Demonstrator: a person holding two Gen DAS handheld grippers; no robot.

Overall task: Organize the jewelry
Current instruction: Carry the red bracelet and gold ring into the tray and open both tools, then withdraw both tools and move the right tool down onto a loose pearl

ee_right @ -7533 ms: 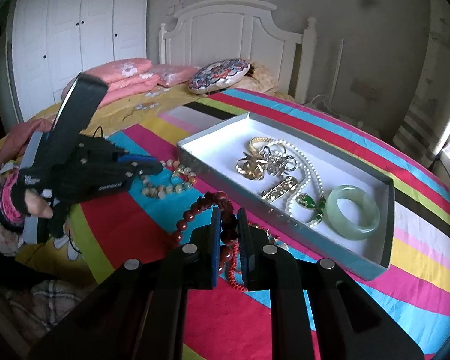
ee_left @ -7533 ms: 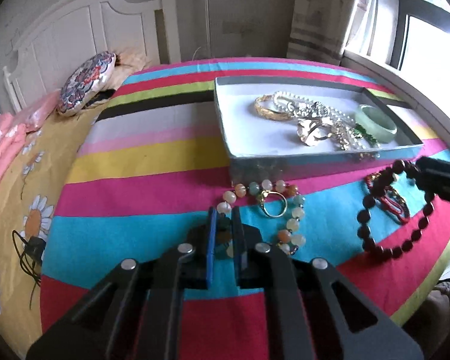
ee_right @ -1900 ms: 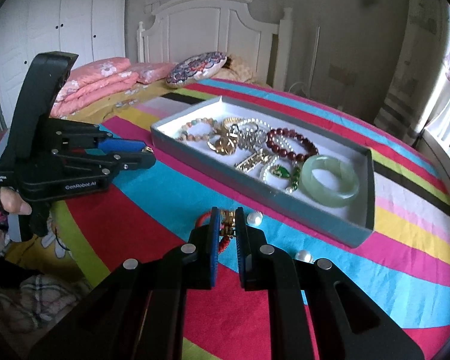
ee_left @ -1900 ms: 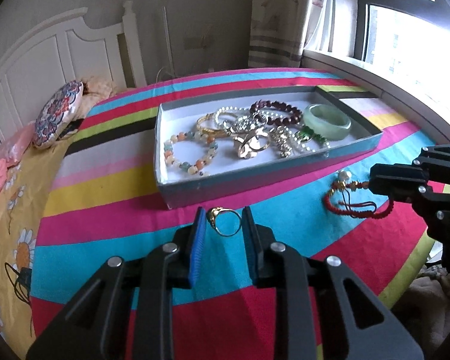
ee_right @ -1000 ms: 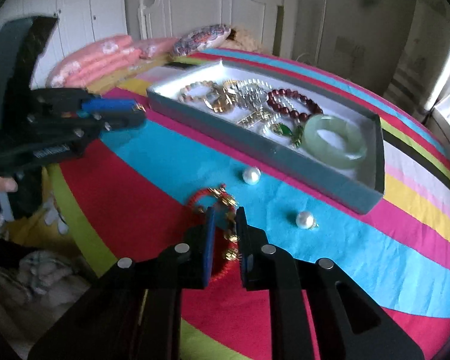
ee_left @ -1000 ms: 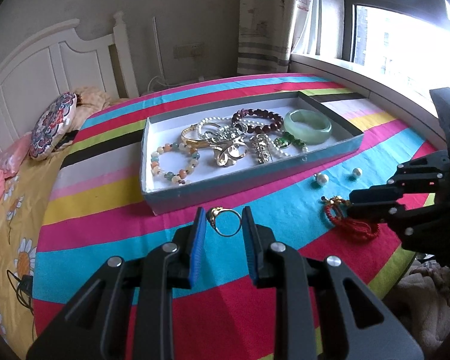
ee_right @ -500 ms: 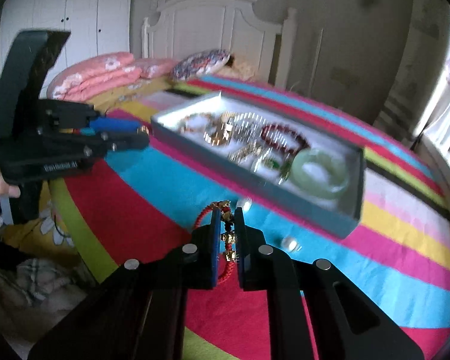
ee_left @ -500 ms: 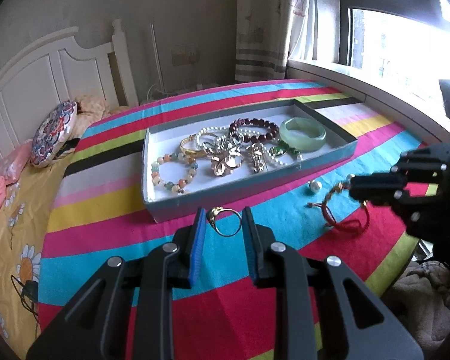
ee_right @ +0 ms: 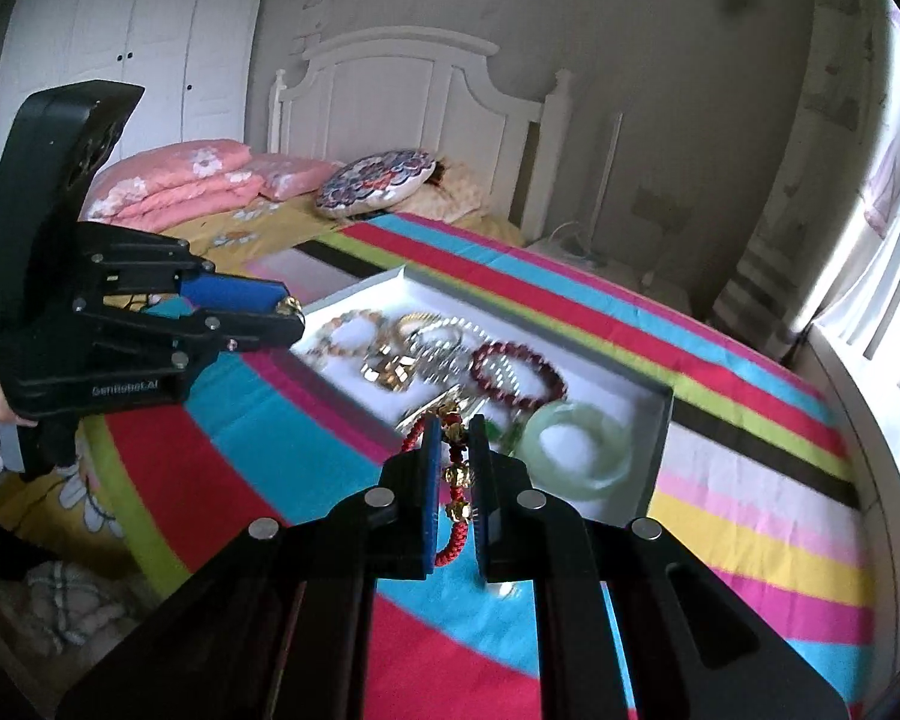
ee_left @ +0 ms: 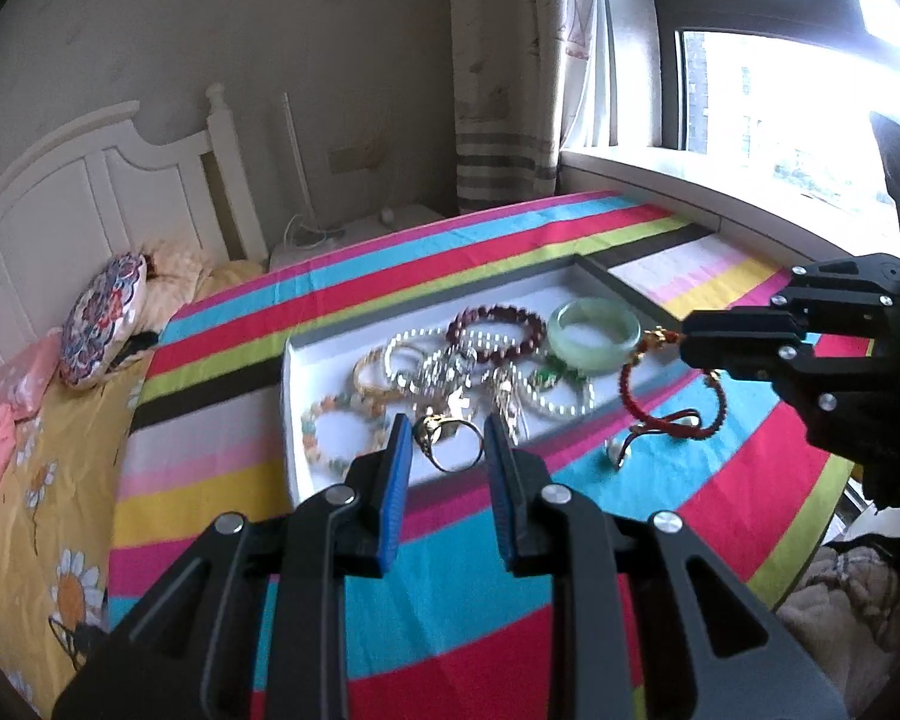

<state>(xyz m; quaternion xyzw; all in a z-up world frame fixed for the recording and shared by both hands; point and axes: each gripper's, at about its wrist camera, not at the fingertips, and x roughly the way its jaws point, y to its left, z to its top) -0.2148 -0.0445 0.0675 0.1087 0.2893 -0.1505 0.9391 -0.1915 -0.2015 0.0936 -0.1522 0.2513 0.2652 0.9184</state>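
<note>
My left tongs (ee_left: 447,450) still pinch the thin gold ring (ee_left: 448,443); my right tongs (ee_right: 453,468) have lifted the red cord bracelet (ee_right: 453,483) off the striped bed, both now near the white tray (ee_left: 306,354) of glossy beads, so only the drops remain.
</note>
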